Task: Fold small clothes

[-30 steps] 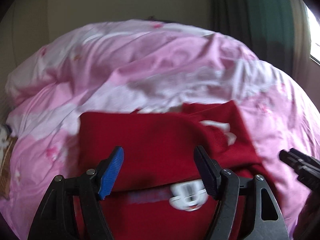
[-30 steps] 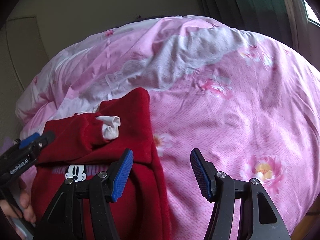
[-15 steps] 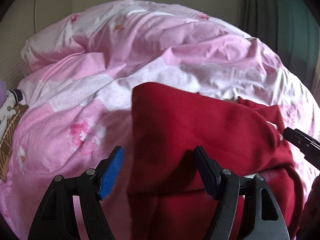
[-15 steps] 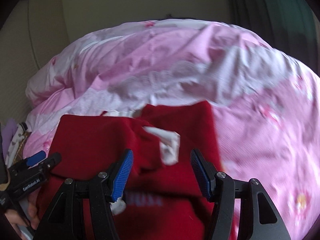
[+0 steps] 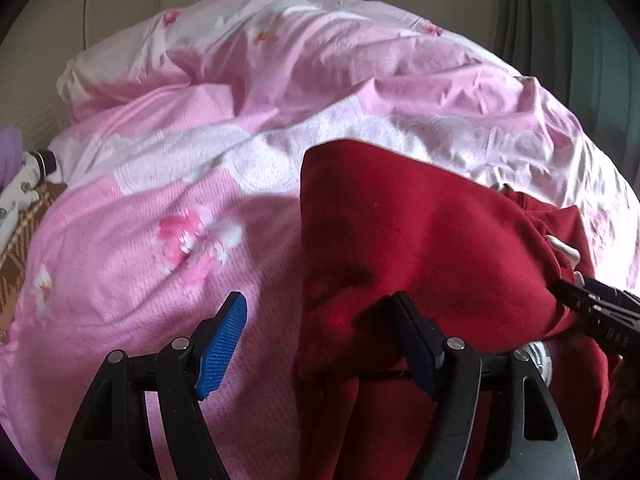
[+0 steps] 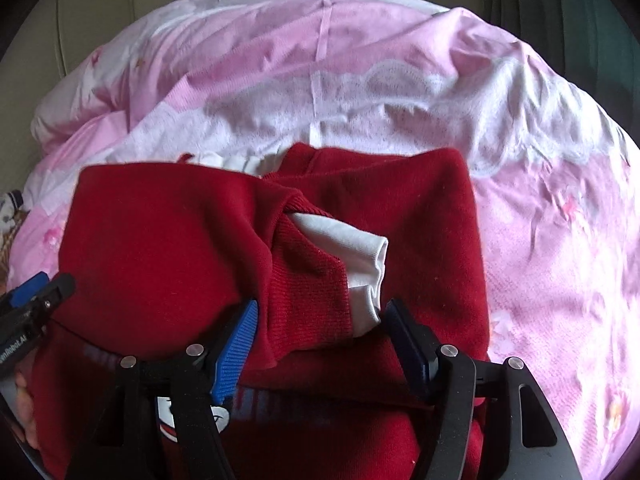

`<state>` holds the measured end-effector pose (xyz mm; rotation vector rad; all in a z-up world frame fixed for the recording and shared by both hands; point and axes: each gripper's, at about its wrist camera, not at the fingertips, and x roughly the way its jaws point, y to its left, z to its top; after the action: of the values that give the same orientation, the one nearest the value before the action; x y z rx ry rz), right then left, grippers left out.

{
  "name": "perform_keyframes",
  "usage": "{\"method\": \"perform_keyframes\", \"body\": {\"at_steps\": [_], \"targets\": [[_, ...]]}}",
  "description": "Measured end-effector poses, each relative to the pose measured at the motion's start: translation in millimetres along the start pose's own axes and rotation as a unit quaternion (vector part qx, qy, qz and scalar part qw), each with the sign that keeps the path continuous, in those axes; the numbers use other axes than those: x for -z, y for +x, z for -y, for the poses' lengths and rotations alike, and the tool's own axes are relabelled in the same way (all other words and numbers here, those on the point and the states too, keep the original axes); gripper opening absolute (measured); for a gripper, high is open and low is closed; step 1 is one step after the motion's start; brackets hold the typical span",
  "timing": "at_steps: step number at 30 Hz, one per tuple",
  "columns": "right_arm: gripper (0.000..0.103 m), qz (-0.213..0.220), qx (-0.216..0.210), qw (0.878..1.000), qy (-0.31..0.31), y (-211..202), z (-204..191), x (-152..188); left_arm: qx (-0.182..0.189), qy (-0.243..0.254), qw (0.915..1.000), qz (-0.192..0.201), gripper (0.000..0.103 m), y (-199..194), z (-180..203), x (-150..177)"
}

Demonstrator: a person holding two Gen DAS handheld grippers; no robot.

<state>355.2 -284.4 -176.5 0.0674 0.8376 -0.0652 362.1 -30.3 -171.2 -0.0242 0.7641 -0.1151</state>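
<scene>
A dark red sweater [image 5: 420, 232] lies on the pink duvet, with one sleeve folded across its body. The sleeve ends in a ribbed red cuff with a white inner cuff [image 6: 356, 248] sticking out. My right gripper [image 6: 322, 312] straddles that cuff with its jaws opening; the cuff lies between the pads, unpinched. My left gripper [image 5: 316, 308] is open at the sweater's [image 6: 160, 232] left edge, one finger over red cloth, the other over duvet. A cartoon print [image 6: 168, 420] shows below the sleeve. Each gripper shows in the other's view: right [image 5: 592, 308], left [image 6: 32, 300].
The rumpled pink floral duvet [image 5: 192, 240] covers the whole bed. White patterned clothes and a brown plaid cloth [image 5: 24, 188] lie at its left edge. A green curtain [image 5: 592, 40] hangs at the far right, with a pale wall behind. A hand [image 6: 24, 408] holds the left gripper.
Both grippers have shifted left across the sweater. The left one went from over its middle to its left edge; the right one went from the bare duvet to over the folded sleeve's cuff.
</scene>
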Motion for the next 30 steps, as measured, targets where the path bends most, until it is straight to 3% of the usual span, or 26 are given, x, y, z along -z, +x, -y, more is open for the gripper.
{"method": "perform_keyframes", "body": {"at_steps": [5,11,19,30], "targets": [[0.065,0.035,-0.003,0.999,0.007,-22.0,4.2,-3.7,0.01,0.005,0.9999,0.008,0.073,-15.8,3.8,-4.4],[0.065,0.035,0.004,0.999,0.01,-51.4,17.4,13.4,0.017,0.031,0.9992,0.016,0.073,-46.4,16.7,2.8],[0.065,0.045,0.005,0.997,0.057,-109.7,43.7,64.3,0.009,0.034,0.9992,0.018,0.073,-108.9,19.7,59.2],[0.065,0.044,0.023,0.997,0.054,-179.7,43.0,148.4,-0.014,0.031,0.9993,0.016,0.073,-170.0,7.3,143.8]]}}
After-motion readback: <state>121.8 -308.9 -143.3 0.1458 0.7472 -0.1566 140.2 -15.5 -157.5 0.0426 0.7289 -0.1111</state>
